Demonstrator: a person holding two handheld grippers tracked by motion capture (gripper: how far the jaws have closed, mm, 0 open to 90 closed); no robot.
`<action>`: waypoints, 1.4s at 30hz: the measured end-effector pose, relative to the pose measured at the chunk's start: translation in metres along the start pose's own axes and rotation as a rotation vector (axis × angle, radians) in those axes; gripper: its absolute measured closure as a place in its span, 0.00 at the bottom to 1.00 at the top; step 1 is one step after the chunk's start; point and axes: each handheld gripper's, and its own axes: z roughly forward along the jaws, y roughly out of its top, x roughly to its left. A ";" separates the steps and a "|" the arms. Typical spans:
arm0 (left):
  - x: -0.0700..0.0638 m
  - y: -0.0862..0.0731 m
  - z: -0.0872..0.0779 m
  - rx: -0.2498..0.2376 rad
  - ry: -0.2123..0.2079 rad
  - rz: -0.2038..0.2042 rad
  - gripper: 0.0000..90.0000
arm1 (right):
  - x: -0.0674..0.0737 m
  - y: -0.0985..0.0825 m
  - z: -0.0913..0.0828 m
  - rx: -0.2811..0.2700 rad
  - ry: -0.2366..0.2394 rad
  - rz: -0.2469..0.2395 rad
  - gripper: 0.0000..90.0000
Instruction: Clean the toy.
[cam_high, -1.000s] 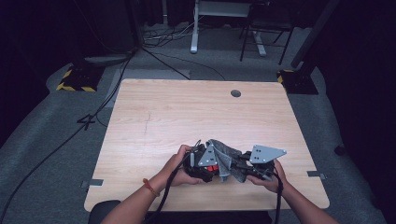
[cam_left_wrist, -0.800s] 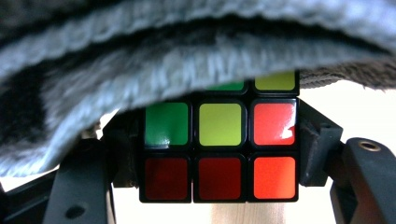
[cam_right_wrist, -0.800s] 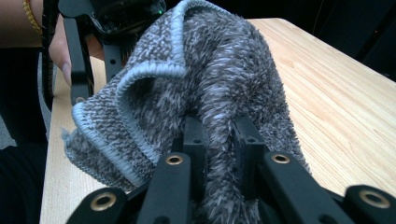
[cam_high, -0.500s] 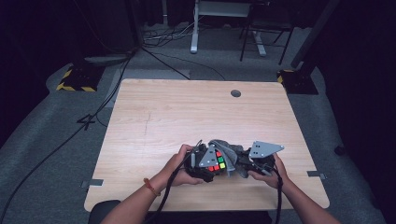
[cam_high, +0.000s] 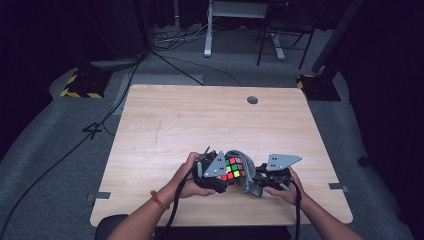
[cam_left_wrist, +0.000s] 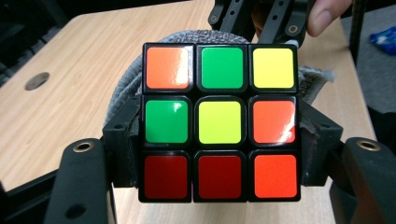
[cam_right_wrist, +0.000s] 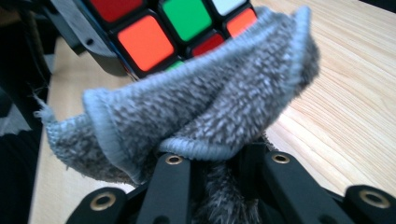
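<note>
A scrambled puzzle cube (cam_left_wrist: 220, 122) with orange, green, yellow and red stickers is clamped between the jaws of my left gripper (cam_left_wrist: 219, 154), which is shut on it. From above the cube (cam_high: 232, 169) shows near the table's front edge, between the two hands. My right gripper (cam_right_wrist: 224, 161) is shut on a grey fuzzy cloth (cam_right_wrist: 196, 116). The cloth (cam_high: 248, 172) lies against the cube's far side and wraps around it. The cube (cam_right_wrist: 170, 28) shows just behind the cloth in the right gripper view.
The wooden table (cam_high: 200, 120) has a round cable hole (cam_high: 252, 100) at the back. Cables (cam_high: 75, 145) trail over the grey floor at the left. Chair and desk legs (cam_high: 270, 45) stand beyond the table.
The left gripper has turned the cube so that its coloured face points up at the high camera. Both hands have stayed at the table's front, close together.
</note>
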 end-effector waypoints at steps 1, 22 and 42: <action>0.001 -0.001 0.000 -0.003 -0.007 -0.014 0.37 | 0.000 0.000 0.000 -0.010 0.010 0.010 0.88; 0.000 -0.005 0.015 0.099 0.032 0.000 0.36 | 0.006 0.014 -0.011 -0.080 -0.024 -0.021 0.88; 0.002 -0.006 0.008 0.101 0.032 0.005 0.37 | 0.016 0.016 -0.007 -0.001 -0.044 -0.075 0.87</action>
